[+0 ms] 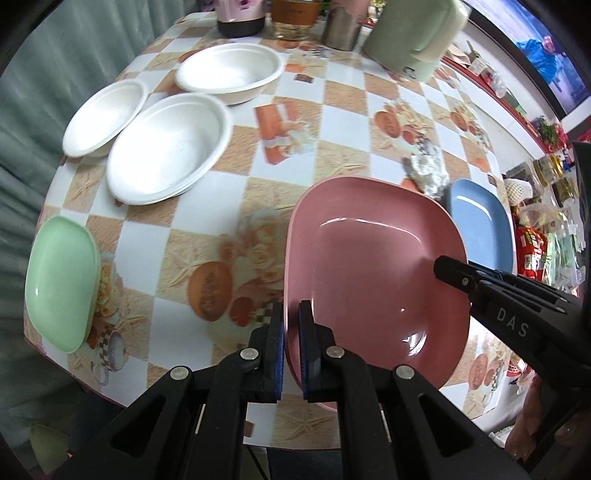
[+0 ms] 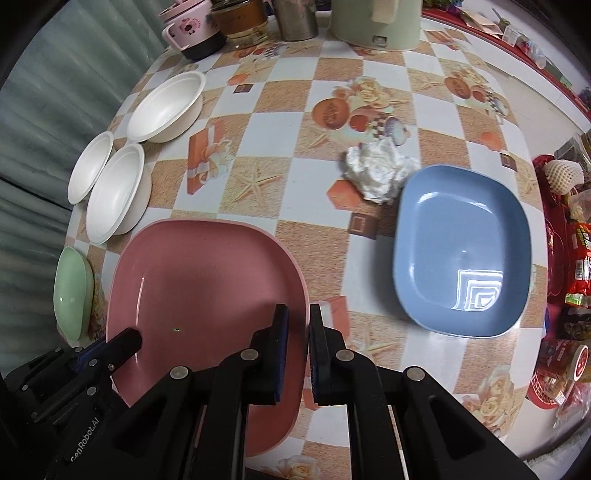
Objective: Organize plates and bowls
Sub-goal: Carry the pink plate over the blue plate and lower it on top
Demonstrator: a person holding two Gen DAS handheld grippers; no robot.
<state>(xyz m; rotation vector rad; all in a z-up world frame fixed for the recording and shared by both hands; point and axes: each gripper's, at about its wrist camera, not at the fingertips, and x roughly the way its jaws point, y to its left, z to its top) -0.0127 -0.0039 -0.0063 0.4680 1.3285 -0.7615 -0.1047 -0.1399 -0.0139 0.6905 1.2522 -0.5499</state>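
Observation:
A pink plate (image 1: 373, 280) (image 2: 207, 295) is near the table's front edge. My left gripper (image 1: 291, 350) is shut on its left rim. My right gripper (image 2: 298, 354) is shut on its right rim. A blue plate (image 2: 461, 251) (image 1: 480, 221) lies to the right. A green plate (image 1: 61, 280) (image 2: 72, 291) lies at the left edge. Three white bowls (image 1: 170, 147) (image 2: 118, 192) sit at the back left, two of them overlapping.
Crumpled white paper (image 2: 376, 170) lies by the blue plate. A pink mug (image 2: 192, 29), jars and a green kettle (image 2: 376, 22) stand at the back. Snack packets (image 2: 576, 258) crowd the right edge. A curtain hangs at left.

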